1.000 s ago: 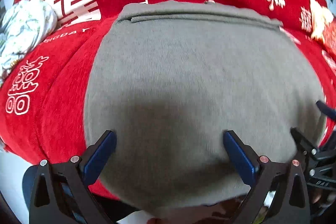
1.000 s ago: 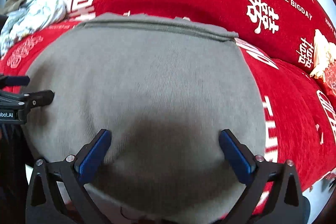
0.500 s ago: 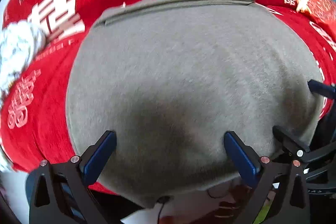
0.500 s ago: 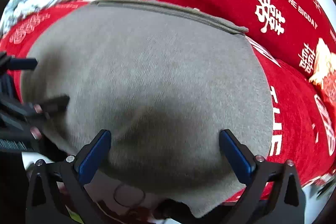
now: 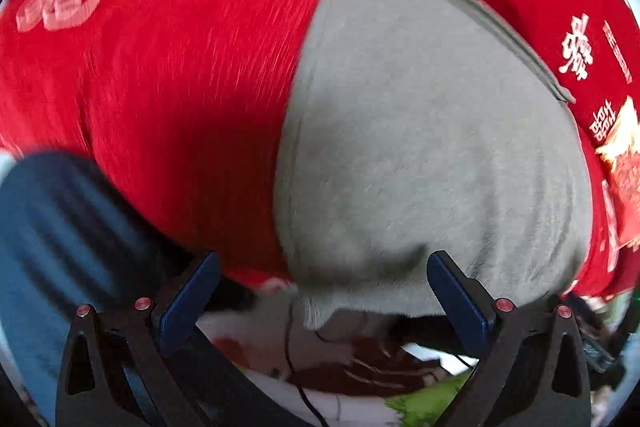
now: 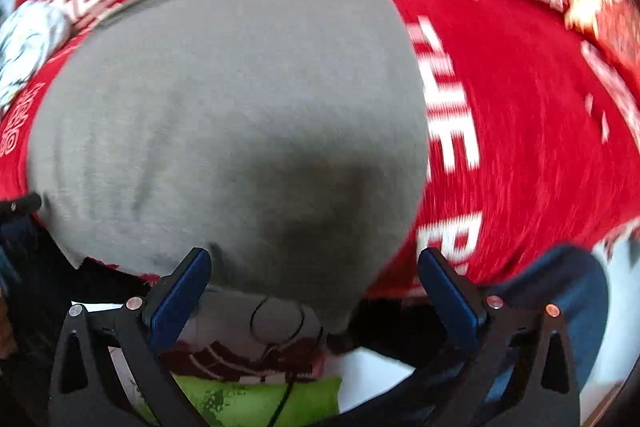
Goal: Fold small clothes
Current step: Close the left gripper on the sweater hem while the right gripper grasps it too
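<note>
A folded grey garment [image 5: 432,131] lies flat on a red cloth with white lettering [image 5: 180,75]; it also shows in the right wrist view [image 6: 240,115]. Its near edge hangs over the front edge of the surface. My left gripper [image 5: 320,291] is open and empty, at the garment's near left corner. My right gripper [image 6: 314,283] is open and empty, at the garment's near right part. Both views are motion-blurred. The left gripper's body shows at the left edge of the right wrist view [image 6: 16,223].
A crumpled white patterned cloth [image 6: 28,43] lies at the far left on the red cloth [image 6: 520,127]. A gold and red item [image 5: 624,163] sits at the far right. Below the front edge are a blue-clad shape [image 5: 60,235], a cable and green flooring [image 6: 256,399].
Both grippers have pulled back toward the front edge and swung apart, the left one leftward and the right one rightward. Both stay open. The garment has not moved.
</note>
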A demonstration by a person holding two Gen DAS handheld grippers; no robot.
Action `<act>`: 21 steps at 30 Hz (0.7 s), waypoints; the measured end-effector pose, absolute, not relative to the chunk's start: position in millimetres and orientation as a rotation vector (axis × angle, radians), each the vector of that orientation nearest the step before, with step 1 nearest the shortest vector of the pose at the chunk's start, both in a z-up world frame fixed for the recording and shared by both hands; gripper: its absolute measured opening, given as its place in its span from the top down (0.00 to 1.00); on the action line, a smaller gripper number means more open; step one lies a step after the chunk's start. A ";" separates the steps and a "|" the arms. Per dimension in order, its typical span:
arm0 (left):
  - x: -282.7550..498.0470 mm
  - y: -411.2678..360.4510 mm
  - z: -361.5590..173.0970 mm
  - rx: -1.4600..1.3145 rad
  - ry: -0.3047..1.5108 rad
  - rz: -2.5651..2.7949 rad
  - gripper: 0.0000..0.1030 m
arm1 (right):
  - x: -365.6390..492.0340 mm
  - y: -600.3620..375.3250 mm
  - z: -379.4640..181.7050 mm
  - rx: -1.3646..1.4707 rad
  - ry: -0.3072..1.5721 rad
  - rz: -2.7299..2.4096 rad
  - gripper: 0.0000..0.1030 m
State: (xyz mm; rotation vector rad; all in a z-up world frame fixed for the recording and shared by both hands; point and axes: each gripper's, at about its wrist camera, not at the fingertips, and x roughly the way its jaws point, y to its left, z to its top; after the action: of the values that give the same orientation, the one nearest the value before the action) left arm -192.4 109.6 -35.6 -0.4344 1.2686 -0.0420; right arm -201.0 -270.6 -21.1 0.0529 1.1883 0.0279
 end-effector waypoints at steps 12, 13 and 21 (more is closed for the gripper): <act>-197.0 65.8 -37.4 -0.304 1.334 -0.219 0.72 | -197.6 -291.5 -36.7 0.232 1.270 0.117 0.41; -199.5 63.9 -34.4 -0.294 1.333 -0.233 0.88 | -199.4 -293.2 -35.0 0.235 1.271 0.139 0.63; -217.3 59.1 13.7 -0.257 1.192 -0.278 0.88 | -214.6 -296.3 -8.2 0.257 1.163 0.275 0.89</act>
State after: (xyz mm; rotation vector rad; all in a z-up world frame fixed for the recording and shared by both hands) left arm -217.3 59.1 13.7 -0.2565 1.1922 -0.2777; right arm -214.6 -296.3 -8.2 0.2569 1.1634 0.2750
